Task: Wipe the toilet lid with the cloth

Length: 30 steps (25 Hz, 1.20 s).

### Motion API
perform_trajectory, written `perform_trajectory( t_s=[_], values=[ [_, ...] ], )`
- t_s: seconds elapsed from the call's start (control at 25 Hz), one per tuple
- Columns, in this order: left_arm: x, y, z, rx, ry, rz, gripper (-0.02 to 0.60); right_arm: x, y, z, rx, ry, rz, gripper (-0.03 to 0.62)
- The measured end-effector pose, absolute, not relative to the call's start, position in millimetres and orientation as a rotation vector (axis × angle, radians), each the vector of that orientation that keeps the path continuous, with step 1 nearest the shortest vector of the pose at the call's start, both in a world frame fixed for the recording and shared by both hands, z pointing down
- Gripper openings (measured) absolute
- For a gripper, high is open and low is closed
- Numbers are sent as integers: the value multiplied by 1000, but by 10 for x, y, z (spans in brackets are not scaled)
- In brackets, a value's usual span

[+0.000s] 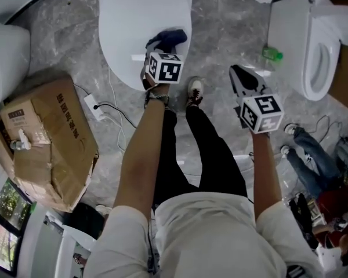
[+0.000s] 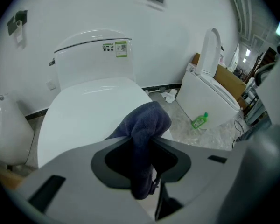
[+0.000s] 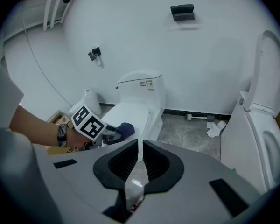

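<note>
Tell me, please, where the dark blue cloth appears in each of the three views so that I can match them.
Head view: cloth upper middle, at the left gripper's tip over the toilet lid.
Left gripper view: cloth in the centre, pinched between the jaws.
Right gripper view: cloth small, left of centre, at the lid's near edge.
Shared landmark: the closed white toilet lid.

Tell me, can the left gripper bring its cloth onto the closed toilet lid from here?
Probably yes: the left gripper, shut on the blue cloth, is over the front part of the lid, and nothing lies on the lid.
</note>
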State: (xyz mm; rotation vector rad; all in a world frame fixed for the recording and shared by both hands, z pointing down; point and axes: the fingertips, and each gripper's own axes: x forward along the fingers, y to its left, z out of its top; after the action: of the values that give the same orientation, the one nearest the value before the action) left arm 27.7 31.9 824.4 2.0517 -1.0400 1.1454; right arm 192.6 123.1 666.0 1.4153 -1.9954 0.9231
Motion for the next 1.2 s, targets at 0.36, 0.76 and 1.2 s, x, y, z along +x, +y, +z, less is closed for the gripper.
perform_trajectory(
  t_s=[0.36, 0.76, 1.2],
  values=[
    [573, 910, 8308, 2041, -930, 1133, 103, 1983, 1309, 6657, 1433, -1989, 948, 49],
    [-602, 1072, 8300, 1895, -1088, 1066, 103, 1537, 1169, 6698, 1333, -2041, 935, 49],
    [-1459, 1397, 8312, 1728, -1141, 982, 98, 1015, 1135, 6709, 1210, -2103, 924, 49]
  ],
)
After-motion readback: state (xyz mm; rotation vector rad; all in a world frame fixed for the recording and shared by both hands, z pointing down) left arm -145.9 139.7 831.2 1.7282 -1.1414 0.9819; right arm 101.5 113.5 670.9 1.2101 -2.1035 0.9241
